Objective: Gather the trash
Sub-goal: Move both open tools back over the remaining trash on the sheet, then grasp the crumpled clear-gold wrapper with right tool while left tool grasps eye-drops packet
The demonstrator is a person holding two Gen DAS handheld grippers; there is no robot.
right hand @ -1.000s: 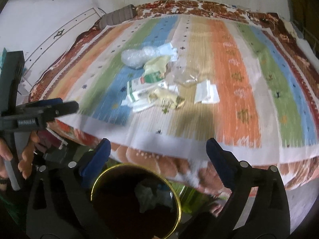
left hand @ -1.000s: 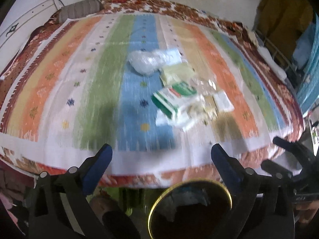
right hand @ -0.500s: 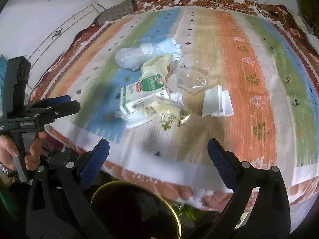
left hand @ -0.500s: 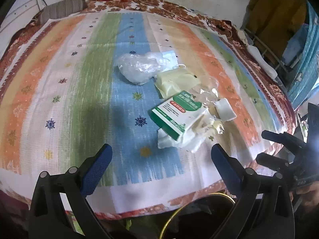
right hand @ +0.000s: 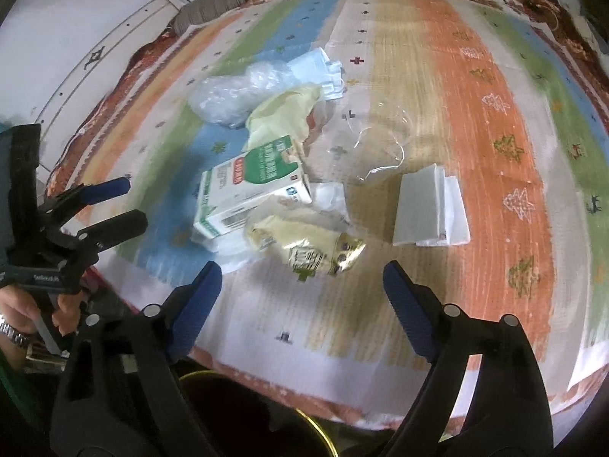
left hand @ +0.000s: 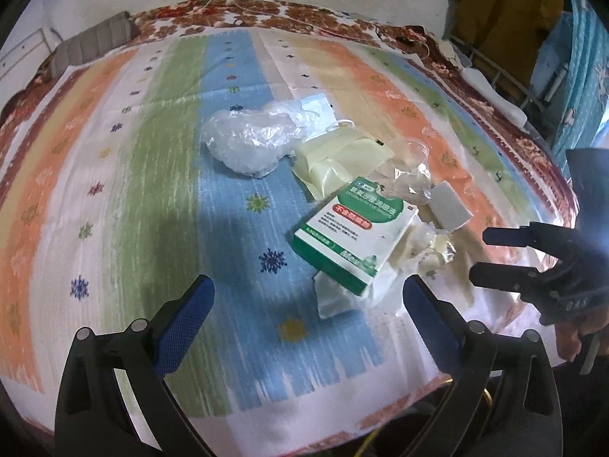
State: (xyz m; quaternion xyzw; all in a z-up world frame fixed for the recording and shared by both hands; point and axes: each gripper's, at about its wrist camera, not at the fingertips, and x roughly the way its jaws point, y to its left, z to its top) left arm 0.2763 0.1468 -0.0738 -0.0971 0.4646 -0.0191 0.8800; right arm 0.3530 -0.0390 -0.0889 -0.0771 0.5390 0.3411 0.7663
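Observation:
A pile of trash lies on a striped cloth [left hand: 114, 198]: a green-and-white carton [left hand: 352, 234] [right hand: 253, 184], a crumpled clear plastic bag [left hand: 247, 141] [right hand: 228, 95], a pale yellow wrapper [left hand: 338, 158] [right hand: 283, 114], a gold foil wrapper [right hand: 308, 245], folded white paper [right hand: 432, 209] [left hand: 451, 207] and clear film [right hand: 380, 141]. My left gripper [left hand: 306, 297] is open and empty just short of the carton. My right gripper [right hand: 302, 280] is open and empty, right before the foil wrapper. Each gripper shows in the other's view, the left [right hand: 102, 205] and the right [left hand: 498, 255].
A dark bin with a gold rim [right hand: 312, 422] stands below the near edge of the surface. A grey striped cushion [left hand: 95, 40] lies at the far left. Clothes and a blue cloth [left hand: 586, 76] hang at the far right.
Both grippers have moved forward from over the bin to above the cloth, close to the trash pile. Both stayed open and empty.

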